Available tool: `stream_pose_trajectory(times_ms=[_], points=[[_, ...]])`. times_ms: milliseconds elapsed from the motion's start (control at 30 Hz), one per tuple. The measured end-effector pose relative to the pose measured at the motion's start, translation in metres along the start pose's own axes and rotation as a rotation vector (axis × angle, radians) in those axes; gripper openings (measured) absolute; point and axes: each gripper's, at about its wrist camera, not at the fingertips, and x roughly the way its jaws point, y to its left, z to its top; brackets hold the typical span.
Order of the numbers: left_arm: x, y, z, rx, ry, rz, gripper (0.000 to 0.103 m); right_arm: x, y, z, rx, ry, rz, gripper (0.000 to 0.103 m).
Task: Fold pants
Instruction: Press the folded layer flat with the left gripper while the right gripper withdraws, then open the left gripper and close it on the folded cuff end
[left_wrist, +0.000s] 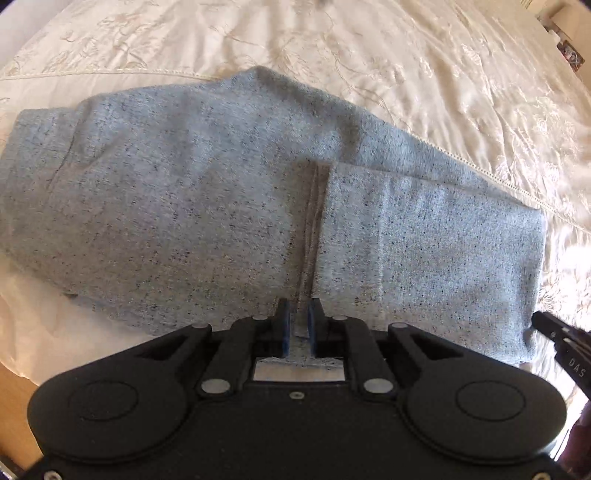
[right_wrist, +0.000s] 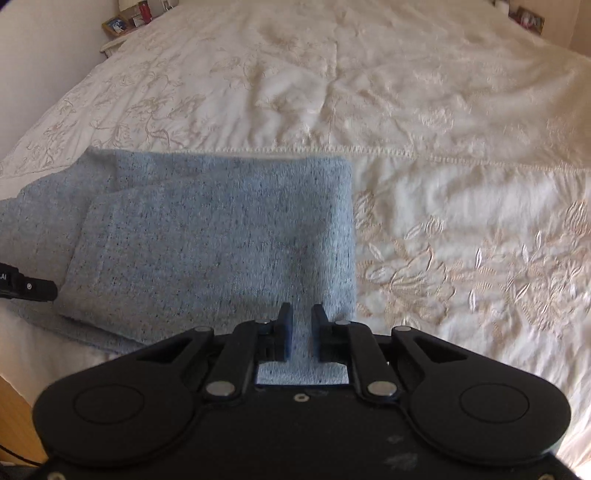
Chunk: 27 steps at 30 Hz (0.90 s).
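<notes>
Grey pants (left_wrist: 221, 177) edge between left tool (left_wrist: 298, 325) pads; right tool (right_wrist: 302, 332) slightly parted.

This is a bedroom in a home. A wide bed fills nearly the whole room, spread with a cream bedspread (right_wrist: 424, 110) stitched all over with flowers and leaves and crossed by a corded seam. At the far left corner of the bed a small white nightstand (right_wrist: 110, 46) carries a framed photo (right_wrist: 116, 25) and a red object beside it. Past the far right corner of the bed stands another frame (right_wrist: 530, 18). A pale wall (right_wrist: 44, 74) runs along the bed's left side. Grey pants (left_wrist: 221, 192) lie folded on the bedspread near its edge.
</notes>
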Motion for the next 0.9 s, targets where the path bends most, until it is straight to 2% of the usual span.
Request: stream_pose_trajectory(times_ms=[33, 100, 167, 233, 333, 500, 567, 667, 767, 900], points=[[-0.006, 0.007, -0.002, -0.012, -0.016, 0.005, 0.018, -0.009, 0.006, 0.003, -0.031, -0.049, -0.014, 0.013], [-0.016, 0.021, -0.006, -0.053, -0.036, 0.014, 0.018, -0.018, 0.016, 0.009, -0.074, -0.076, 0.016, 0.013], [-0.021, 0.039, -0.010, -0.095, -0.043, 0.016, 0.018, -0.016, 0.025, 0.019, -0.073, -0.045, 0.068, 0.015], [-0.025, 0.056, -0.012, -0.117, -0.052, 0.037, 0.018, -0.012, 0.039, 0.024, -0.083, 0.042, 0.146, 0.016], [-0.031, 0.081, -0.014, -0.134, -0.081, 0.071, 0.018, -0.009, 0.066, 0.026, -0.100, 0.101, 0.192, 0.015], [-0.046, 0.127, -0.015, -0.136, -0.138, 0.096, 0.018, -0.006, 0.128, 0.025, -0.098, 0.129, 0.258, 0.010], [-0.051, 0.148, -0.014, -0.126, -0.158, 0.099, 0.018, -0.004, 0.149, 0.026, -0.071, 0.126, 0.269, 0.003], [-0.055, 0.178, -0.011, -0.128, -0.175, 0.112, 0.018, 0.003, 0.182, 0.029, -0.034, 0.132, 0.264, 0.001], [-0.048, 0.208, -0.002, -0.130, -0.128, 0.094, 0.018, 0.016, 0.210, 0.027, 0.004, 0.153, 0.224, 0.001], [-0.040, 0.242, 0.011, -0.123, -0.068, 0.088, 0.018, 0.041, 0.235, 0.009, 0.049, 0.249, 0.144, 0.001]])
